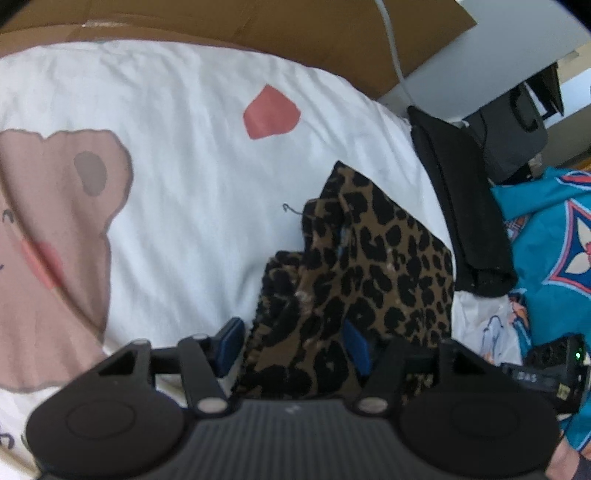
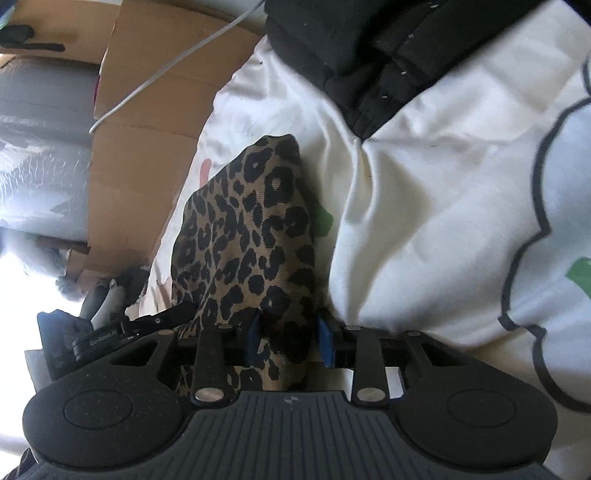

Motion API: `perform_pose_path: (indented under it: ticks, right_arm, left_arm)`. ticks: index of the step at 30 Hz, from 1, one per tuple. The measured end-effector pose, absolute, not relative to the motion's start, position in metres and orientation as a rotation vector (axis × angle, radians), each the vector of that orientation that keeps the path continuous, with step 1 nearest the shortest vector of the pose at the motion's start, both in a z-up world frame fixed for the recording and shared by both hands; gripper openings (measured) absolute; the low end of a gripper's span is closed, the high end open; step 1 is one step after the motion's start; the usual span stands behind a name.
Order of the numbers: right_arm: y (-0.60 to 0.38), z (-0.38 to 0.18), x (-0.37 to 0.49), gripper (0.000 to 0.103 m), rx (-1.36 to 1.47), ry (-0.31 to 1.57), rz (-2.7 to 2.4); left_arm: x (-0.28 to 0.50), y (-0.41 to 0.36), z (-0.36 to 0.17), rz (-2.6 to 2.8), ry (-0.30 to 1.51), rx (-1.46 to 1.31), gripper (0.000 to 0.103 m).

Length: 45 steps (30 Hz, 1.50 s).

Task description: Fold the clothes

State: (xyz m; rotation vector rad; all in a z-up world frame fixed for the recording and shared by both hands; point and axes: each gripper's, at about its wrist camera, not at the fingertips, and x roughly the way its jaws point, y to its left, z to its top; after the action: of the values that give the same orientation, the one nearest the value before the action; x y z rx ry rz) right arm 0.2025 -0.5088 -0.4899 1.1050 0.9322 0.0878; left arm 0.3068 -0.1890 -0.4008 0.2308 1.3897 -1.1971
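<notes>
A leopard-print garment [image 1: 388,258] lies bunched on a white bedsheet [image 1: 184,147] printed with a bear and a heart. My left gripper [image 1: 295,345] is open, its blue pads either side of the garment's near end, and a gap shows at the left pad. In the right wrist view the same garment [image 2: 251,229] rises in a fold from my right gripper [image 2: 289,339]. That gripper is shut on the garment's near edge, with the cloth pinched between the blue pads.
A black garment [image 1: 469,221] lies folded to the right of the leopard one, and a teal patterned cloth [image 1: 546,236] lies beyond it. Flattened cardboard [image 1: 258,26] and a white cable [image 1: 395,55] sit along the bed's far edge. The sheet [image 2: 443,184] is rumpled.
</notes>
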Motion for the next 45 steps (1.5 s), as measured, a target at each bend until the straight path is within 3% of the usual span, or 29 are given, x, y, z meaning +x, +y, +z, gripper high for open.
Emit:
perform_pose_path:
  ticks: [1, 3, 7, 10, 12, 20, 22, 23, 30, 34, 39, 42, 45]
  right_arm:
    - [-0.508, -0.488, 0.204, 0.014, 1.095, 0.935, 0.097]
    - [-0.509, -0.482, 0.202, 0.007, 1.080, 0.912, 0.111]
    - [-0.507, -0.470, 0.196, 0.008, 1.084, 0.866, 0.123]
    - [-0.503, -0.470, 0.198, 0.016, 1.057, 0.882, 0.108]
    - [-0.503, -0.475, 0.200, 0.033, 1.068, 0.909, 0.099]
    - [-0.500, -0.489, 0.200, 0.034, 1.116, 0.926, 0.109]
    - [-0.501, -0.492, 0.201, 0.033, 1.147, 0.913, 0.112]
    - [-0.502, -0.495, 0.201, 0.033, 1.173, 0.902, 0.115]
    - [-0.500, -0.484, 0.206, 0.026, 1.154, 0.872, 0.128]
    - [-0.500, -0.473, 0.206, 0.028, 1.136, 0.856, 0.144]
    - [-0.502, -0.483, 0.207, 0.028, 1.112, 0.896, 0.112]
    - [-0.507, -0.495, 0.204, 0.030, 1.176, 0.890, 0.100]
    - [-0.505, -0.499, 0.205, 0.028, 1.194, 0.890, 0.098]
  left_arm:
    - [0.307, -0.189, -0.401, -1.209, 1.387, 0.228, 0.057]
    - [0.307, -0.187, -0.394, -1.230, 1.334, 0.233, 0.037]
    - [0.309, -0.181, -0.388, -1.271, 1.290, 0.229, 0.032]
    - [0.312, -0.182, -0.391, -1.269, 1.290, 0.238, 0.042]
    - [0.316, -0.183, -0.394, -1.241, 1.312, 0.214, 0.061]
    - [0.318, -0.192, -0.409, -1.312, 1.369, 0.221, 0.076]
    - [0.317, -0.196, -0.411, -1.348, 1.391, 0.214, 0.070]
    - [0.317, -0.197, -0.413, -1.365, 1.411, 0.211, 0.058]
    - [0.316, -0.194, -0.402, -1.393, 1.354, 0.214, 0.030]
    - [0.315, -0.189, -0.402, -1.390, 1.336, 0.193, 0.033]
    - [0.321, -0.198, -0.417, -1.345, 1.424, 0.159, 0.058]
    - [0.326, -0.199, -0.424, -1.344, 1.468, 0.098, 0.056]
    - [0.325, -0.201, -0.423, -1.346, 1.458, 0.139, 0.040]
